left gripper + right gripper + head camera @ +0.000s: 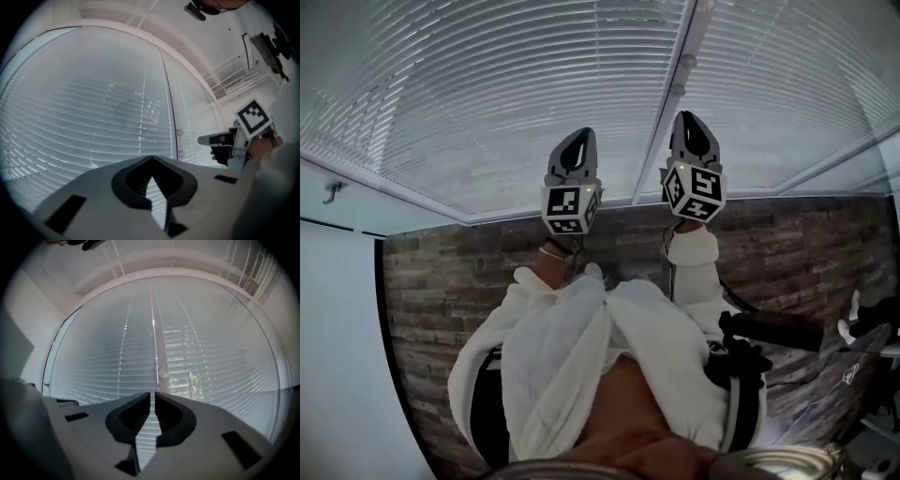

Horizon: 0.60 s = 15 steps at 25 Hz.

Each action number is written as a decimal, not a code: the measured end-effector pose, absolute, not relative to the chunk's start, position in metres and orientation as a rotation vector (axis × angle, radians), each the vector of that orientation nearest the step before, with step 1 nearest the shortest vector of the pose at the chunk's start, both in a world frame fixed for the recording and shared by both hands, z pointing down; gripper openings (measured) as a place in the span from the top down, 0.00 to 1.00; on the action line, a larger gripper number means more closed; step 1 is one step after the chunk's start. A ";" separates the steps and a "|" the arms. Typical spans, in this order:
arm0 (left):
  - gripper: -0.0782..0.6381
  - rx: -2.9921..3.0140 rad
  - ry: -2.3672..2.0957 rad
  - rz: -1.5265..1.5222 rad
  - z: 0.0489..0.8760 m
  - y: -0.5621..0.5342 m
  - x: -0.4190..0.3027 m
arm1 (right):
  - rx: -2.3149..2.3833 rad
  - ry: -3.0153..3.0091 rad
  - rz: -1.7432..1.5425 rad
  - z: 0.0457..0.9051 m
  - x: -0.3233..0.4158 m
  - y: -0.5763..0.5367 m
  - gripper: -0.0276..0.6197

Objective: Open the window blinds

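Blinds (534,103) fill the window ahead of me, slats turned nearly flat. They hang in two panels, one on either side of a pale upright post (673,89). My left claw (578,141) is clenched, tips met, with nothing between them. It points at the left panel, near the post, and stands clear of the slats without touching them. My right claw (694,122) is clenched too, with only a thin slit between its pads and nothing in it. It aims almost straight at the post, where a small round knob (162,373) sits just above its tips in the right gripper view. A little greenery shows through the right panel's slats. The two claws are level, side by side and close together, both short of the blinds.
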<state>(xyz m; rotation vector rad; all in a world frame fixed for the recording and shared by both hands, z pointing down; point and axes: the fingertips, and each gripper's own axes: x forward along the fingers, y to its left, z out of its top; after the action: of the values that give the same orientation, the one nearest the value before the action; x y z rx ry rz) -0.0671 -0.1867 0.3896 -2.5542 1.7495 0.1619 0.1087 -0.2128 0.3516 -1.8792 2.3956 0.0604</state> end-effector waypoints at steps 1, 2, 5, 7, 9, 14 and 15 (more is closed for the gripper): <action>0.89 -2.562 1.732 0.169 0.388 -0.196 -0.070 | -1.889 2.374 0.068 0.344 0.109 -0.224 0.93; 0.89 -2.569 1.723 0.176 0.387 -0.206 -0.073 | -1.899 2.356 0.075 0.338 0.109 -0.235 0.91; 0.89 -2.598 1.723 0.186 0.390 -0.228 -0.075 | -1.933 2.329 0.069 0.333 0.115 -0.259 0.87; 0.89 -2.612 1.716 0.190 0.391 -0.238 -0.071 | -1.945 2.326 0.067 0.329 0.119 -0.272 0.84; 0.89 -2.622 1.712 0.182 0.391 -0.246 -0.064 | -1.938 2.336 0.072 0.319 0.121 -0.284 0.82; 0.89 -2.633 1.683 0.197 0.388 -0.257 -0.054 | -1.898 2.329 0.005 0.298 0.123 -0.308 0.81; 0.89 -2.640 1.681 0.199 0.389 -0.260 -0.052 | -1.897 2.332 -0.020 0.298 0.124 -0.312 0.81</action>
<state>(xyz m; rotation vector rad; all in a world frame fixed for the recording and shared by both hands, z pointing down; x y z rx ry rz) -0.0519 -0.2597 0.3889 -2.6402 1.6809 0.1993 0.1240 -0.3116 0.2975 -1.8967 2.3319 -0.0201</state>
